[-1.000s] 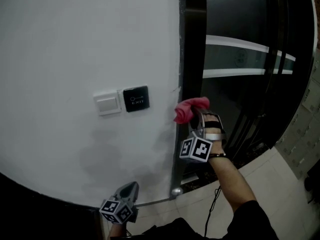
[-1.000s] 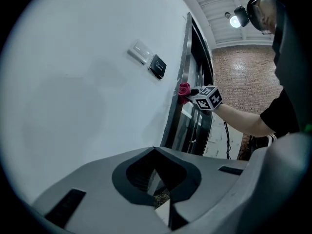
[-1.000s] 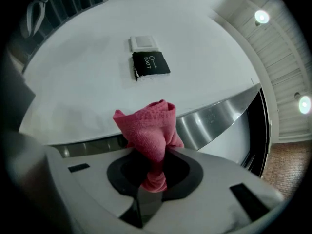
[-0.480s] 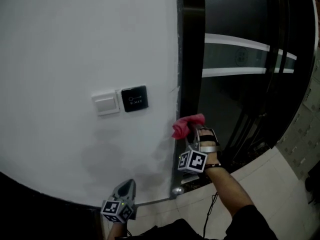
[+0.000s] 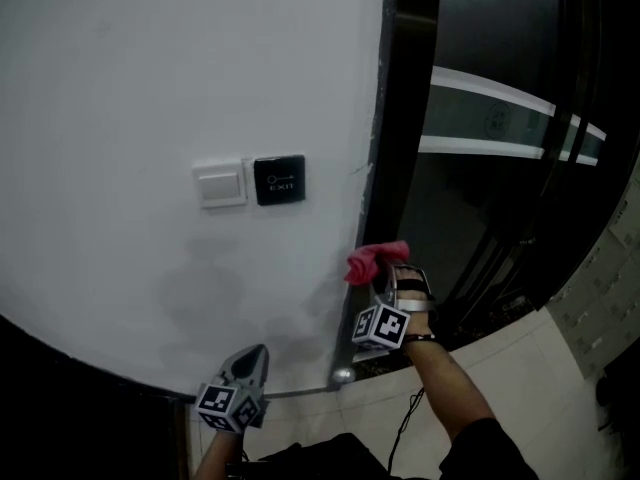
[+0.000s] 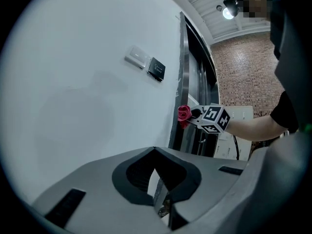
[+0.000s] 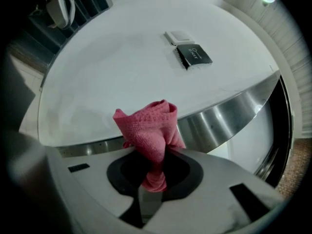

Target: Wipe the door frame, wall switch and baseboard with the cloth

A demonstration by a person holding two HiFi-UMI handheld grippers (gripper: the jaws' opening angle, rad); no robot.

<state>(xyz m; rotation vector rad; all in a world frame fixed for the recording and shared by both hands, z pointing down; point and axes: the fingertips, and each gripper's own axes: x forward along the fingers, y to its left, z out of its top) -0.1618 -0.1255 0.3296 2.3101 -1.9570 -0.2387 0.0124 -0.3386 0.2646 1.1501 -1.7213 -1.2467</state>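
My right gripper [image 5: 387, 280] is shut on a bunched pink cloth [image 5: 371, 259], which presses against the dark door frame [image 5: 400, 168] below switch height. In the right gripper view the cloth [image 7: 148, 129] stands up out of the jaws in front of the frame's steel edge [image 7: 229, 115]. A white wall switch [image 5: 218, 184] and a black exit button [image 5: 279, 179] sit on the white wall to the left. My left gripper [image 5: 247, 368] hangs low near the dark baseboard [image 5: 90, 373], shut and holding nothing. From the left gripper [image 6: 158, 179] the cloth [image 6: 184, 113] shows far ahead.
A round silver door stop [image 5: 342, 376] sits at the foot of the frame. A dark glass door with pale horizontal bands [image 5: 500, 118] lies right of the frame. Tiled floor [image 5: 540, 388] spreads at the lower right. A cable hangs under my right forearm.
My right gripper has slid the pink cloth down the door frame. The left gripper has stayed low by the baseboard.
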